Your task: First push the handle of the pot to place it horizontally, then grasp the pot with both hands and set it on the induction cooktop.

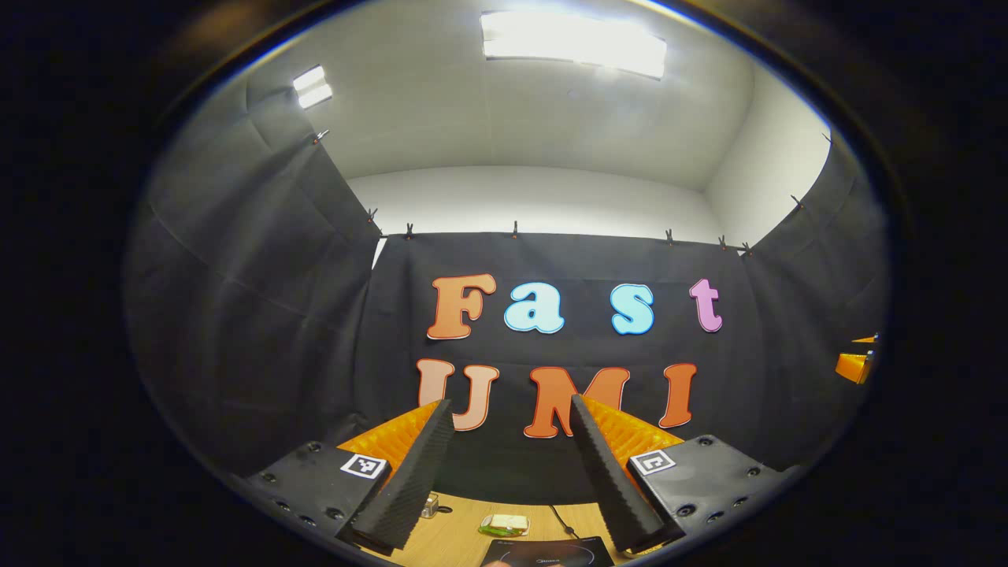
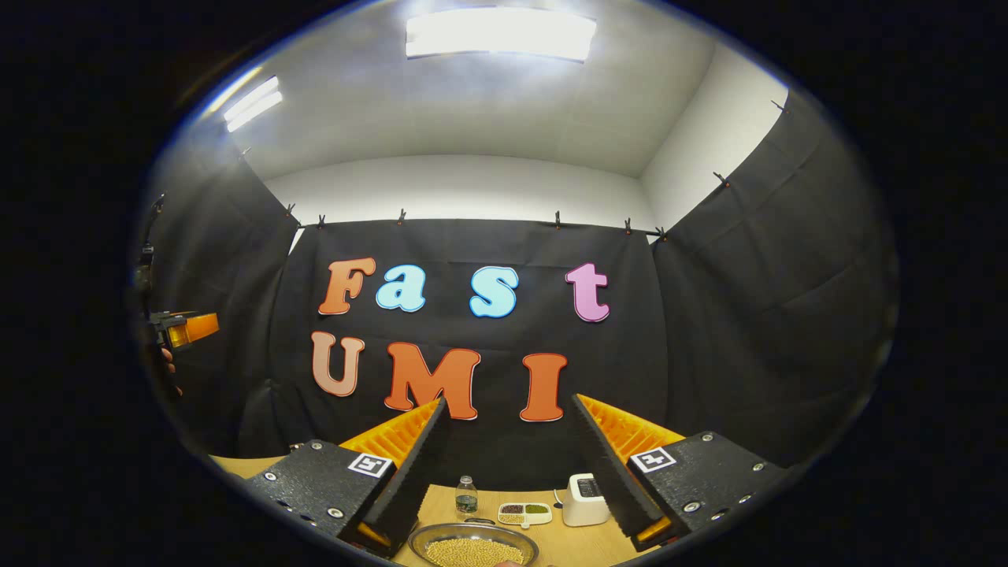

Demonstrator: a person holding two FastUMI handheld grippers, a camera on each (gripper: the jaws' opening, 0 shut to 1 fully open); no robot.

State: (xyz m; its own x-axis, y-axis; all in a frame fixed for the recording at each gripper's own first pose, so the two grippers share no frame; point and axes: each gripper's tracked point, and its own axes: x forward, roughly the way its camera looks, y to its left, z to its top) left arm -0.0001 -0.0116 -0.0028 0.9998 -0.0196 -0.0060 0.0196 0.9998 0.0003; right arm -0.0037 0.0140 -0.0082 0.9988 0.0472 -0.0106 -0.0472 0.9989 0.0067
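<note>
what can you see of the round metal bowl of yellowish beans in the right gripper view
The round metal bowl sits on the wooden table at the bottom of the right gripper view, its near side cut off. Its shiny rim rings a heap of small yellowish beans. It lies between the right gripper's open fingers, which look clear of it. A small plastic bottle stands behind it.

No legible text on any object.
</note>
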